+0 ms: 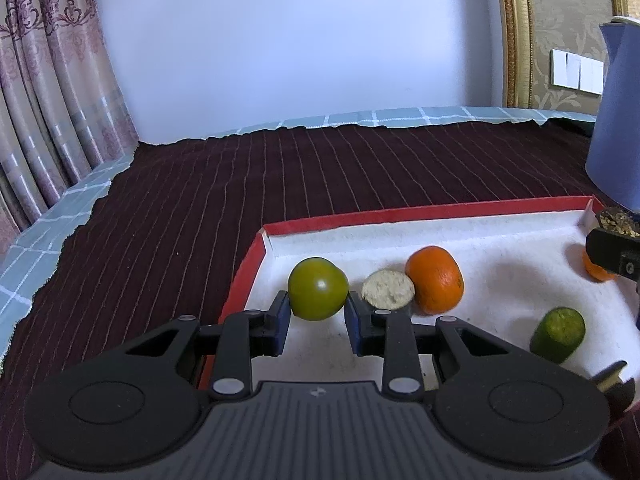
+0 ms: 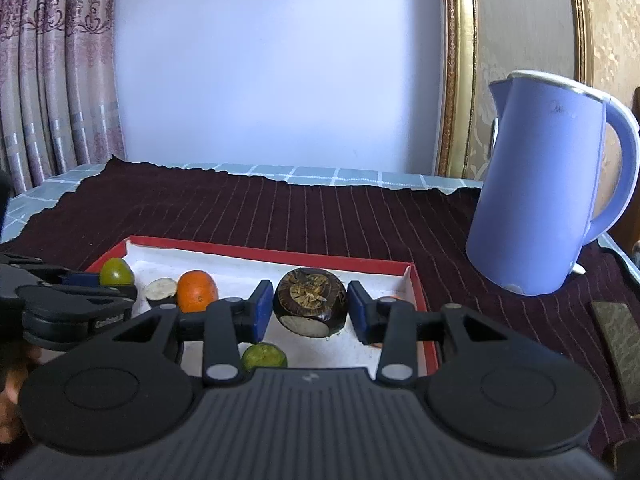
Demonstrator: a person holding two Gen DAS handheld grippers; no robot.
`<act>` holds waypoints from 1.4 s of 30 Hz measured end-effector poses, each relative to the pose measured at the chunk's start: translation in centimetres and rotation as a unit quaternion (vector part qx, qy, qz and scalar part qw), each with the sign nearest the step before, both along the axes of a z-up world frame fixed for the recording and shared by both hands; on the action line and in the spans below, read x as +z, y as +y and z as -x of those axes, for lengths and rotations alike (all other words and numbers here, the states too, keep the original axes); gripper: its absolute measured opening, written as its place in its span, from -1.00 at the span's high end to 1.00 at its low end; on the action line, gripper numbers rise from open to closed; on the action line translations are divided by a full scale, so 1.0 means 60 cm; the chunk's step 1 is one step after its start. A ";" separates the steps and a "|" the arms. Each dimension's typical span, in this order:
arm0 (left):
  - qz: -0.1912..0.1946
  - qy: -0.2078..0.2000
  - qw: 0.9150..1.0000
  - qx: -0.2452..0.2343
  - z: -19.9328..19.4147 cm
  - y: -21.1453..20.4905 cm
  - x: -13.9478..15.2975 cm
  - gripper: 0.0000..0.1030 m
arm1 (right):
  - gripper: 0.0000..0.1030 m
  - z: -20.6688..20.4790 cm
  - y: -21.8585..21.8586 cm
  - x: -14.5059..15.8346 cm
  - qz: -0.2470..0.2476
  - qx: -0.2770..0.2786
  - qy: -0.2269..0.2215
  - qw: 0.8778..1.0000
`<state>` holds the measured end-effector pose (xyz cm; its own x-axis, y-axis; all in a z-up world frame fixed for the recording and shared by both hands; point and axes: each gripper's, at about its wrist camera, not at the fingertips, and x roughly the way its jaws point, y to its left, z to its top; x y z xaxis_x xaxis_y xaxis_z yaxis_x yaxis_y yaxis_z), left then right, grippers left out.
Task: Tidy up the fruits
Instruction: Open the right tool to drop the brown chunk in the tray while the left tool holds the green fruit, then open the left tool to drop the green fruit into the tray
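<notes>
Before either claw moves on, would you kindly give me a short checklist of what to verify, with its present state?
1. Left claw shut on the green fruit: ok.
2. Right claw shut on the dark brown fruit: ok.
3. Both held fruits over the red-rimmed tray: ok.
4. Held fruits lifted clear of the tray floor: cannot tell.
5. Blue kettle outside the tray: ok.
6. Orange not touching the green fruit: ok.

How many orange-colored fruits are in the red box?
2. One orange lies beside the pale cut piece near the red box's middle; the other orange peeks out behind the right hand-held gripper at the right end. Others may be hidden.
</notes>
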<state>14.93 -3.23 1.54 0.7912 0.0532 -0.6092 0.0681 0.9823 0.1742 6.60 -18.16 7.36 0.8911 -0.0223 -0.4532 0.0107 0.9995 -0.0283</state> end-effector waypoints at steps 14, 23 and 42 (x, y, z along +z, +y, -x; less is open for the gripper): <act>-0.005 0.004 1.000 0.013 -0.031 0.002 -0.006 0.45 | 0.26 -0.055 -0.013 -0.023 -0.010 -0.021 0.024 0.999; -0.008 0.008 1.000 0.019 -0.039 0.003 -0.010 0.43 | -0.06 -0.053 -0.007 -0.025 0.000 -0.024 0.023 0.999; -0.003 0.021 0.999 0.023 -0.039 0.009 -0.009 0.42 | -0.35 0.011 0.006 -0.015 0.008 -0.015 -0.002 1.000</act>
